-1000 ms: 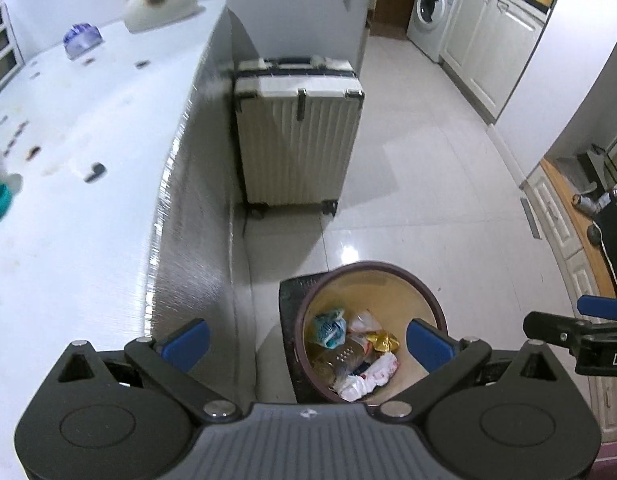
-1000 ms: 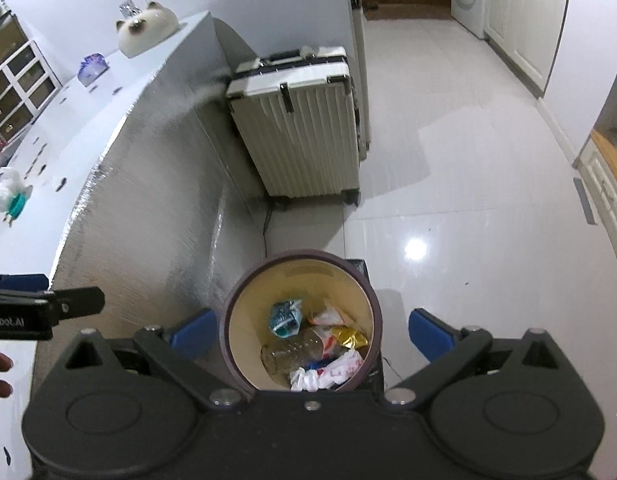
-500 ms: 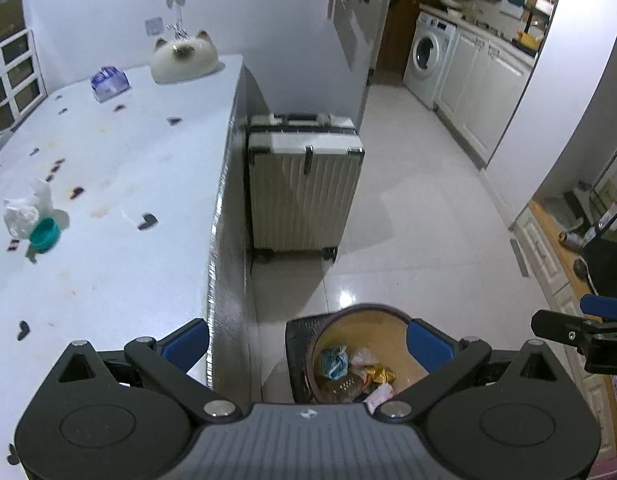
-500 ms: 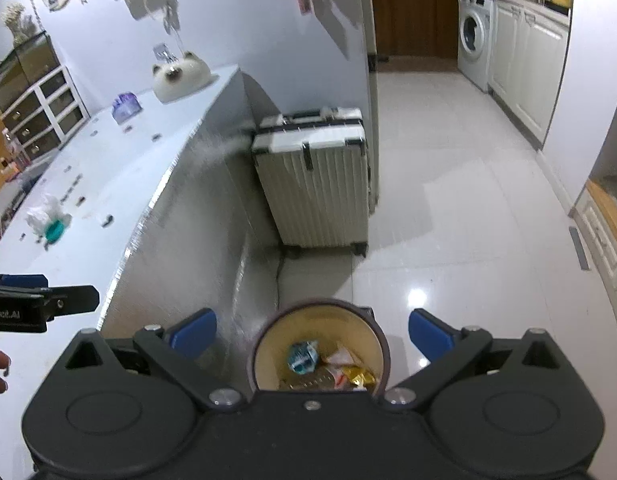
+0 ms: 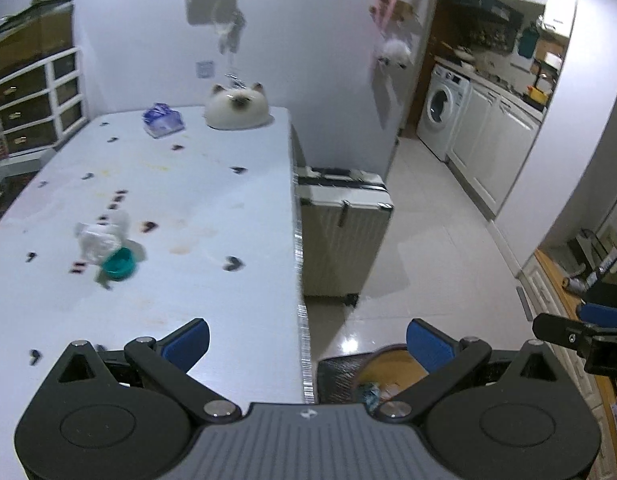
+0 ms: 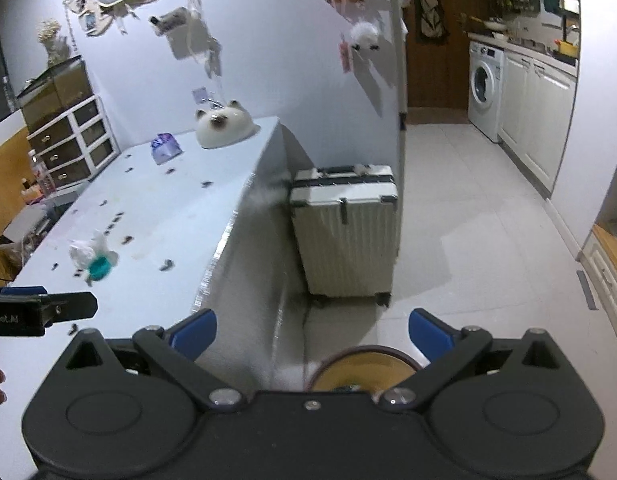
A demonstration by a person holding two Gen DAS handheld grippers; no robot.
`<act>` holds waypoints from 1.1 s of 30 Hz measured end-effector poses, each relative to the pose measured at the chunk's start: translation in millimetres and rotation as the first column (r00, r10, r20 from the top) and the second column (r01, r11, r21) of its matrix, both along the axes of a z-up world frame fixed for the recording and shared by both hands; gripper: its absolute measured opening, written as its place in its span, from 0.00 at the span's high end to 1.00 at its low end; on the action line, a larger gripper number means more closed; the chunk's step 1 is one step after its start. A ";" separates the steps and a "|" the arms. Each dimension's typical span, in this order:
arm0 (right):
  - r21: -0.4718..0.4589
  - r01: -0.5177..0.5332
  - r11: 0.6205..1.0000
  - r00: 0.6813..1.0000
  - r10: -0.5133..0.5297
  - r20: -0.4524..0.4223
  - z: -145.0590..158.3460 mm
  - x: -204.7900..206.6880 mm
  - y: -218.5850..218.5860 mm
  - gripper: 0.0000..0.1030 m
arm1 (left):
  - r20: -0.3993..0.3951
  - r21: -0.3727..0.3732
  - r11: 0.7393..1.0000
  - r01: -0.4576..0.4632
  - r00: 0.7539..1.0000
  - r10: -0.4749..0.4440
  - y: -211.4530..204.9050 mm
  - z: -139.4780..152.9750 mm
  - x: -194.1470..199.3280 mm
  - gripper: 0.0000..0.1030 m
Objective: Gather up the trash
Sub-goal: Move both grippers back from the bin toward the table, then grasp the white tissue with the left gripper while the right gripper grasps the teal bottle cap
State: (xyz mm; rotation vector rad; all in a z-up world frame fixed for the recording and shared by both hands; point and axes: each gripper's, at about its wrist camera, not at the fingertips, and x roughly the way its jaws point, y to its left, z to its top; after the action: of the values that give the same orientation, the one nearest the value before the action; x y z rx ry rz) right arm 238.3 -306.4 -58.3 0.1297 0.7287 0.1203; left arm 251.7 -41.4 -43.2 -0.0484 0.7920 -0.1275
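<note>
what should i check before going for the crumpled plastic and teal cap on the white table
1. Left claw open and holding nothing: ok.
2. Right claw open and holding nothing: ok.
3. Crumpled clear plastic wrapper with the round teal cap in view on the white table: ok.
4. Path across the table to them unobstructed: ok, only small dark scraps.
5. Round brown trash bin on the floor below the claws: ok.
6. Wrapper attached to cap: cannot tell, blurred.

A cream suitcase (image 6: 344, 232) stands on the tiled floor just right of the worktop (image 5: 196, 216). A cat-shaped ornament (image 5: 236, 110) sits at its far end; a washing machine (image 6: 484, 88) stands far right.
</note>
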 end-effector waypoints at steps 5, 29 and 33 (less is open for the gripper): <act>-0.013 -0.027 1.000 0.999 0.028 0.017 6.9 -3.9 51.2 0.00 | 0.025 -0.005 0.999 -0.032 0.999 0.033 49.7 8.5 -8.0 0.00; -0.038 -0.104 0.994 0.994 0.106 0.039 9.8 32.9 249.6 0.00 | 0.068 -0.007 0.999 -0.053 0.996 0.054 236.4 1.3 29.1 0.00; -0.028 -0.103 0.994 0.995 0.103 0.012 -0.2 56.2 268.1 0.00 | 0.075 -0.004 1.000 -0.015 0.997 0.015 248.1 -4.2 61.6 0.00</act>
State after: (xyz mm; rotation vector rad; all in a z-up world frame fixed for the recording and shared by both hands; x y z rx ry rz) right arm 294.5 -38.3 -58.5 0.0648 0.7239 0.2093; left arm 313.4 206.7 -47.4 -0.0528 0.7160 -0.1157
